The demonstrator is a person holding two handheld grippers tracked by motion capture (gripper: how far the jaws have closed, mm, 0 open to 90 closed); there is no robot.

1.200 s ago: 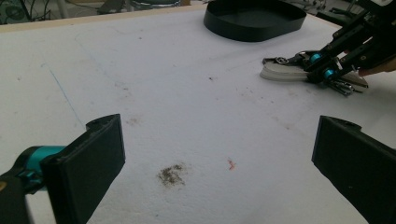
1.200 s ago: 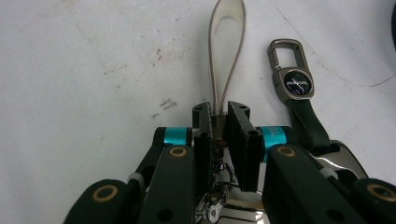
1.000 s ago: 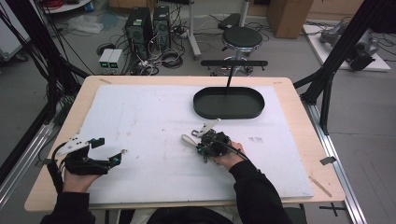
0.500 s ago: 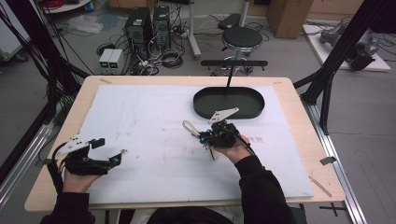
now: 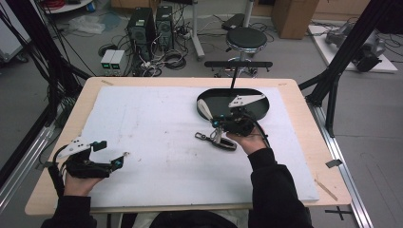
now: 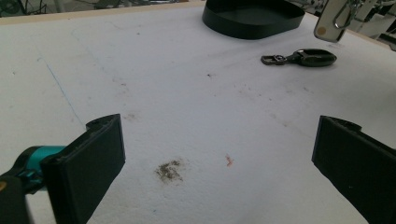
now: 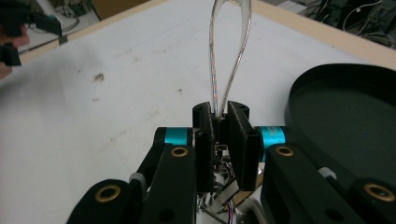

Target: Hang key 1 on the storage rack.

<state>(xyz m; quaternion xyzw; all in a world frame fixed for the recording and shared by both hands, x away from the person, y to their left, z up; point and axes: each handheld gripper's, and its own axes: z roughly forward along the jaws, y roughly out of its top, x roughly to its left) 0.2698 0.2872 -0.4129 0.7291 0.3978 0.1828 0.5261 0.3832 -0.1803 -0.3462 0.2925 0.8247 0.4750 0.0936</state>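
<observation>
Here the right gripper (image 5: 215,115) sits at the near rim of the black oval tray (image 5: 259,110), jaws pressed together on a pale, slim spoon-like piece (image 5: 205,109) that sticks up and leans over the tray's left edge. In the right gripper view the jaws clamp the piece's thin clear stem (image 7: 227,60) edge-on, tray (image 7: 345,116) to the right. Exact nature of the piece is hard to tell.

A dark key fob with a metal clip (image 5: 216,140) lies on the white mat (image 5: 142,128), just below the right gripper, close to the person's right hand (image 5: 249,140). In the left gripper view the fob (image 6: 301,58) lies flat, near the tray (image 6: 252,18) but apart from it.

The left gripper (image 5: 113,154) rests low at the near left of the mat, well apart from the tray and fob. Its jaws stand spread wide, nothing between them; a dark smudge (image 6: 169,170) marks the mat between them.
</observation>
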